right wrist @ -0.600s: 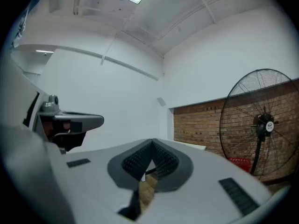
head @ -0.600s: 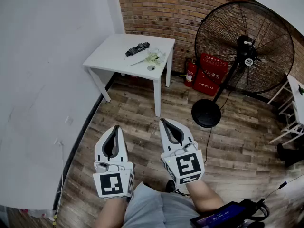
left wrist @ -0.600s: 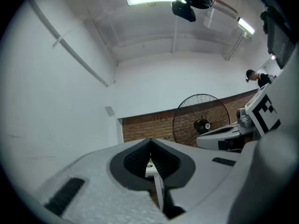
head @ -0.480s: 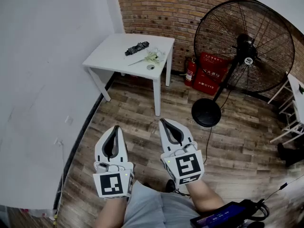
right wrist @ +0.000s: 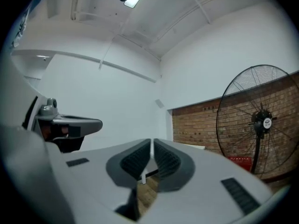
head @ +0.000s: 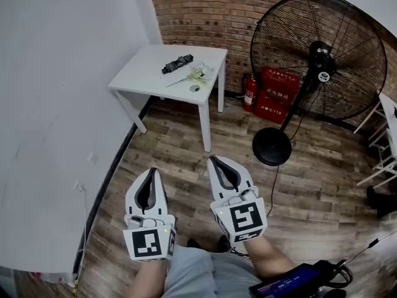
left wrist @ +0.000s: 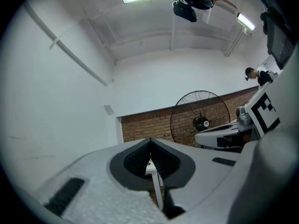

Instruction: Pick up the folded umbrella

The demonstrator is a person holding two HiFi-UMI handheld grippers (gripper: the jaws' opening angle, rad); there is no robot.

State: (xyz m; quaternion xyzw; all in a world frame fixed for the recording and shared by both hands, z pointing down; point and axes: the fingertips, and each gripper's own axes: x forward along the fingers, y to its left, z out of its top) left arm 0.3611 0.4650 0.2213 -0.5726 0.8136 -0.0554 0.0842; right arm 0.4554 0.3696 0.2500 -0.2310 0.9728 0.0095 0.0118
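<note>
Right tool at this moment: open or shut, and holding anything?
Shut and empty. In the right gripper view the right tool has its jaws together at the tips, with nothing between them.

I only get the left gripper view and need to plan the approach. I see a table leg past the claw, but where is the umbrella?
Observer: The folded umbrella lies on the white table, around the middle of its top.
Operator: Anything near it?
Observer: A pale bundle and a small round object lie on the table close to its right end.
Operator: Is the right claw free?
Observer: The right claw is shut with nothing between its jaws, well short of the table.
</note>
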